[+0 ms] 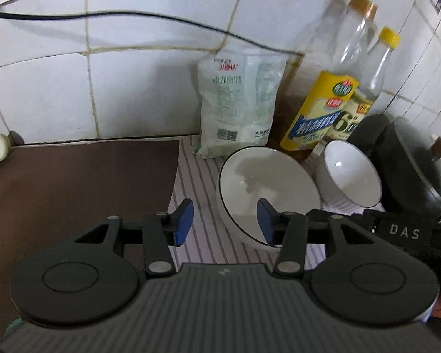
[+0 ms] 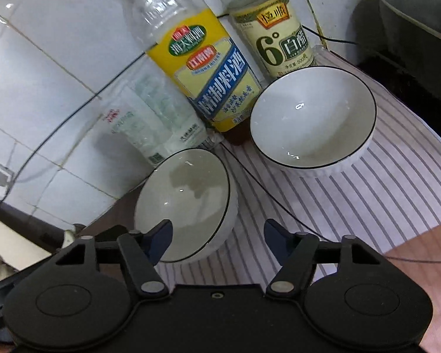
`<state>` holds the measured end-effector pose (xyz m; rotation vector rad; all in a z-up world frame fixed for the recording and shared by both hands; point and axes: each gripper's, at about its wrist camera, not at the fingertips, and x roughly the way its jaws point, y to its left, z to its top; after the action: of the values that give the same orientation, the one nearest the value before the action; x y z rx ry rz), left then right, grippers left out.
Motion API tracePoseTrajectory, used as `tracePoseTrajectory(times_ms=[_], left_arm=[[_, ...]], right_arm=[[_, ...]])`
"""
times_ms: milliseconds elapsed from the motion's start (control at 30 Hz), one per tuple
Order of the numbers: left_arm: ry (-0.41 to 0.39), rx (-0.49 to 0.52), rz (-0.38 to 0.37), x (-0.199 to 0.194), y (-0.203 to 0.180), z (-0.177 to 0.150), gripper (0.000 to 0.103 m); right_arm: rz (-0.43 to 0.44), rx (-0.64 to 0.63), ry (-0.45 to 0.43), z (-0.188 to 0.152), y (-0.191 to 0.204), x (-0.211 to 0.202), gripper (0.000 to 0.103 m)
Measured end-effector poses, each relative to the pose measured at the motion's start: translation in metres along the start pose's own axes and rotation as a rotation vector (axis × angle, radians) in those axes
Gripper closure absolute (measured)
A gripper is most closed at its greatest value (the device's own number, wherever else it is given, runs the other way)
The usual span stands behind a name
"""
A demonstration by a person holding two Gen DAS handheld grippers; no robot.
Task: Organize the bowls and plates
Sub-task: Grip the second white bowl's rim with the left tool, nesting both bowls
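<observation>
Two white bowls on striped cloth: near bowl (image 2: 185, 203) tilted, far bowl (image 2: 313, 117) by bottles (image 2: 203, 67). Left gripper (image 1: 225, 223) spread wide, straddling near rim; right gripper (image 2: 217, 242) spread, empty. Glazed ceramic: rigid, slick, breakable. Best pinched across rim wall.

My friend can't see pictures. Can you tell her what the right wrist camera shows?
Two white ceramic bowls with thin black rims, one near and one farther right, sit on a striped cloth. The open right gripper hovers beside the near bowl. Behind stand a yellow-labelled clear bottle and a pale-labelled vinegar bottle.
</observation>
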<state>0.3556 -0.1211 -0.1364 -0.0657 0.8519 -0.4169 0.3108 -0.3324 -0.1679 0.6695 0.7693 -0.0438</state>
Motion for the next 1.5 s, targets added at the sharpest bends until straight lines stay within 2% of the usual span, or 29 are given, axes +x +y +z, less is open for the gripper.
tracePoseTrajectory(times_ms=[67, 200, 367, 467, 667, 867, 1200, 1333, 1500], left_arm=[[0.017, 0.016, -0.001, 0.009, -0.002, 0.001, 0.059], [0.043, 0.038, 0.014, 0.020, -0.006, -0.002, 0.062], [0.082, 0.029, 0.032, 0.028, -0.004, -0.005, 0.076], [0.111, -0.006, 0.012, 0.029, -0.002, -0.004, 0.083], [0.107, -0.044, 0.011, 0.034, -0.004, -0.005, 0.088], [0.084, 0.009, 0.039, 0.019, -0.016, -0.015, 0.088], [0.060, 0.077, 0.046, -0.049, -0.040, -0.020, 0.088], [0.069, 0.039, 0.001, -0.079, -0.039, -0.022, 0.088], [0.046, 0.044, -0.007, -0.115, -0.043, -0.036, 0.088]], right_arm=[[-0.011, -0.002, 0.009, 0.002, 0.000, 0.007, 0.043], [-0.026, 0.005, 0.024, 0.005, 0.000, 0.017, 0.055], [-0.025, 0.005, 0.027, 0.006, -0.001, 0.022, 0.075], [-0.025, 0.001, 0.023, 0.006, -0.002, 0.024, 0.078], [-0.036, -0.001, 0.013, 0.008, -0.002, 0.028, 0.082], [-0.032, -0.038, 0.003, 0.004, 0.003, 0.018, 0.083], [0.031, -0.005, -0.023, -0.019, 0.014, -0.044, 0.083], [0.028, -0.060, -0.065, -0.032, 0.025, -0.074, 0.083], [0.054, -0.075, -0.079, -0.047, 0.031, -0.102, 0.083]])
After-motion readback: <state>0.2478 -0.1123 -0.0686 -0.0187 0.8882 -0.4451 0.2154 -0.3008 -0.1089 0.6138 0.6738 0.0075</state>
